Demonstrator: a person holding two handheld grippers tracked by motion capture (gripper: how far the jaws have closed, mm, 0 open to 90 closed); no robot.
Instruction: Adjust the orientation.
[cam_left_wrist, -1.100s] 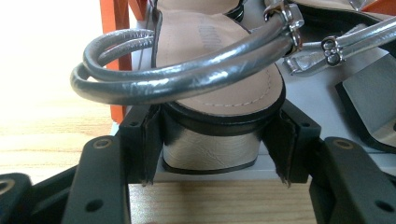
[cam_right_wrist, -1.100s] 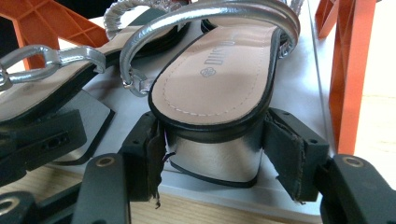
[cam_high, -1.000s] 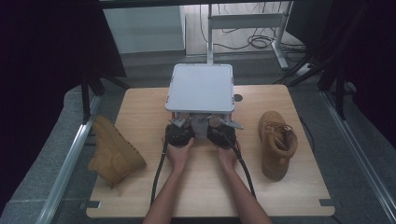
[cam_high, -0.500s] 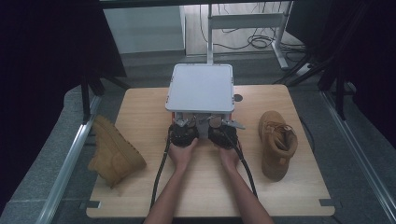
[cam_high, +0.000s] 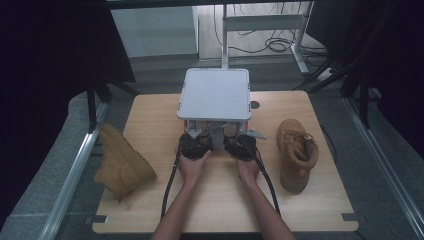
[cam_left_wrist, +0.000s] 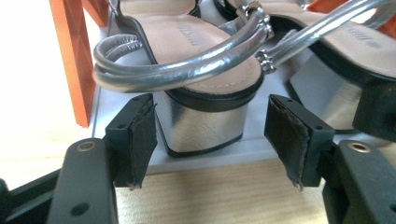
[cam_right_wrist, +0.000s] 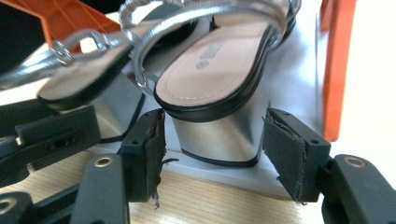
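Observation:
Two silver block-heel sandals stand side by side on the low shelf of a small rack with orange legs. In the left gripper view, the left sandal's heel (cam_left_wrist: 203, 123) sits between the pads of my left gripper (cam_left_wrist: 215, 135), which is open; the left pad is close to the heel and the right pad stands apart from it. In the right gripper view, my right gripper (cam_right_wrist: 215, 149) is open around the right sandal's heel (cam_right_wrist: 217, 133), with a gap on both sides. From the high view, the left gripper (cam_high: 196, 142) and the right gripper (cam_high: 241, 144) reach under the rack's grey top (cam_high: 215, 95).
A tan boot (cam_high: 122, 165) lies on its side at the table's left edge. Another tan boot (cam_high: 296, 152) stands at the right. An orange rack leg (cam_left_wrist: 72, 56) stands left of the left jaws, and another orange leg (cam_right_wrist: 336, 65) stands right of the right jaws.
Both hands have edged a little forward toward the rack. The boots and the rack have not moved.

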